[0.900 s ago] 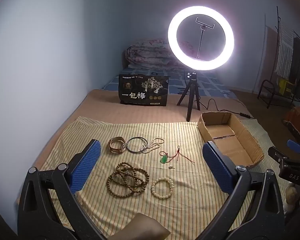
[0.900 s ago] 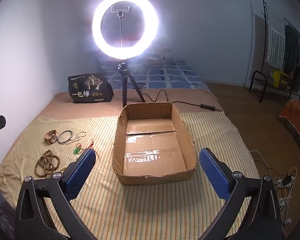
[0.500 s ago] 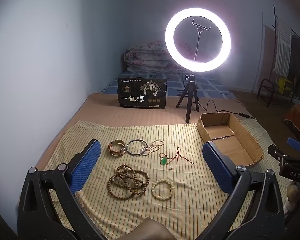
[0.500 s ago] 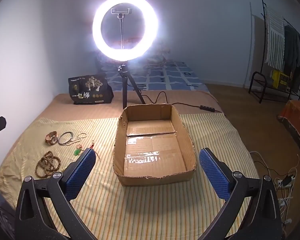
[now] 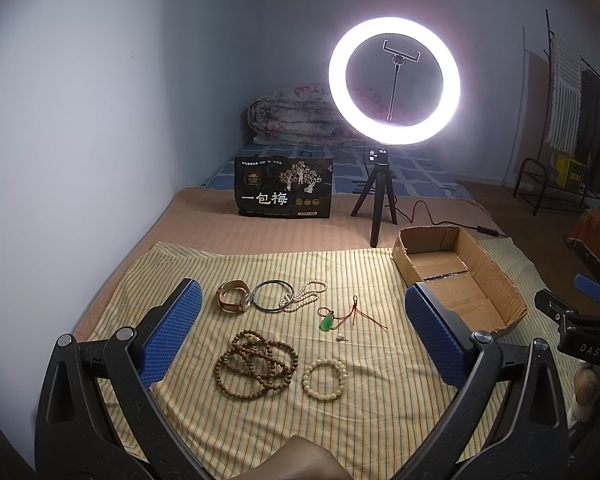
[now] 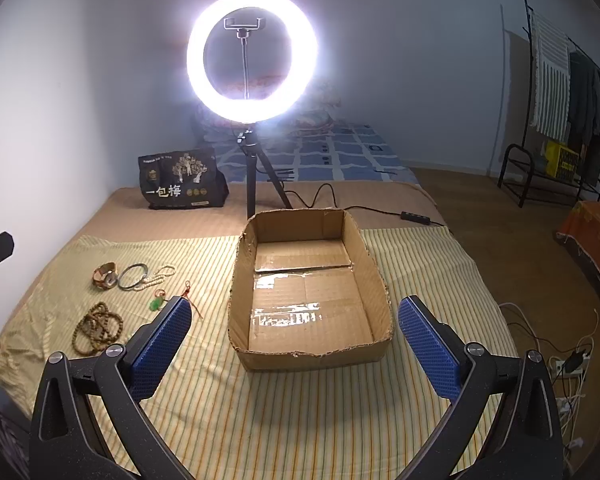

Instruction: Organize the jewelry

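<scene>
Left gripper (image 5: 300,332): we hold its blue-padded fingers spread wide and released, grasping nothing, hovering above the striped yellow cloth (image 5: 260,420).
Right gripper (image 6: 296,344): our second tool is likewise spread wide and empty, aimed at the open brown cardboard box (image 6: 380,280).
Jewelry, near row: the coiled brown wooden bead strand (image 5: 256,364) and the pale cream bead bracelet (image 5: 325,370) lie side by side, just apart, straight ahead of the left fingers and low between them.
Jewelry, far row: the tan-strapped wristwatch (image 5: 233,302), the thin silver bangle (image 5: 273,296) and the white pearl chain (image 5: 304,300) sit close together beyond the beads; the green pendant on red cord (image 5: 332,320) lies to their right.
Nearer hand: we judge the left, since every piece sits in front of it, while for the right gripper they lie well off to the left.
Box: it holds no jewelry and lies to the right of the pieces, directly ahead of the right gripper, its long axis running away from us.
Key relation: we judge the carry runs rightward, from cloth to box.
</scene>
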Action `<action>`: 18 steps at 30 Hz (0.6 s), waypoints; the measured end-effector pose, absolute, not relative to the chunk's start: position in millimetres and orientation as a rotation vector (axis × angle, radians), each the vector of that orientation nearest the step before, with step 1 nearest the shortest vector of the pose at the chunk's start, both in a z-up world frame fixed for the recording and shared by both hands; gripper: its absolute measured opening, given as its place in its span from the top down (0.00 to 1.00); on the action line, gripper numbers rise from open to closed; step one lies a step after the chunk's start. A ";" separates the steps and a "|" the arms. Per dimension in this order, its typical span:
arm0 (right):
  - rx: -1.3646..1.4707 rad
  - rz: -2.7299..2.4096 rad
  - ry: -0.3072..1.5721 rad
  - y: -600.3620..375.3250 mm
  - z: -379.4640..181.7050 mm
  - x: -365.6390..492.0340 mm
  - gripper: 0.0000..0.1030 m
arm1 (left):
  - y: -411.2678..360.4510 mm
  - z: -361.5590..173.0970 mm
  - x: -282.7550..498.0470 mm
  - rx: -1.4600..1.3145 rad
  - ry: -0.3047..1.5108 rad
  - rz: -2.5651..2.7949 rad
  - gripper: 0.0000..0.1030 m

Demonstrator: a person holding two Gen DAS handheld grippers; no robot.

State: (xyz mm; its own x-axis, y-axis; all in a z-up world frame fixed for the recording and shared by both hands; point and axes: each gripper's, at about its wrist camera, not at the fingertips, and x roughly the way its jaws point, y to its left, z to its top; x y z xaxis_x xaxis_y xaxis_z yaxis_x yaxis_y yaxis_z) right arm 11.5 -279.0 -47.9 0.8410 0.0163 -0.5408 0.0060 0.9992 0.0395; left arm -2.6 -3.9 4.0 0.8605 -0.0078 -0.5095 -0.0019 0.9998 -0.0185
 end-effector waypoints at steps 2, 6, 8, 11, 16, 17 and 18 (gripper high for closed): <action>0.039 0.006 0.569 -279.6 -49.0 9.9 0.00 | -4.0 3.9 -2.7 -0.019 0.534 -0.003 0.00; 0.040 0.007 0.568 -279.5 -49.1 9.8 0.00 | -4.1 3.9 -3.0 -0.018 0.535 -0.004 0.00; 0.040 0.007 0.568 -279.5 -48.6 9.4 0.00 | -4.1 3.7 -3.5 -0.019 0.533 -0.004 0.00; 0.040 0.006 0.568 -279.4 -49.1 8.9 0.00 | -4.8 3.3 -2.7 -0.018 0.533 -0.003 0.00; 0.041 0.009 0.571 -278.5 -48.7 7.6 0.00 | -5.2 3.4 -2.9 -0.017 0.533 -0.003 0.00; 0.041 0.010 0.571 -278.4 -48.4 7.4 0.00 | -4.9 3.4 -3.0 -0.018 0.533 -0.004 0.00; 0.042 0.010 0.571 -278.9 -48.7 7.5 0.00 | -4.9 3.4 -3.1 -0.018 0.533 -0.004 0.00</action>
State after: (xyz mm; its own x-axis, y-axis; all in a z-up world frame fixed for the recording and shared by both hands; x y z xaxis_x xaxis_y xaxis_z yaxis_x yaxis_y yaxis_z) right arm 7.5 -278.9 -48.7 0.8415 0.0210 -0.5398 0.0022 0.9991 0.0422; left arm -3.1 -4.9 3.4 0.8614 -0.0088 -0.5078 -0.0006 0.9998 -0.0184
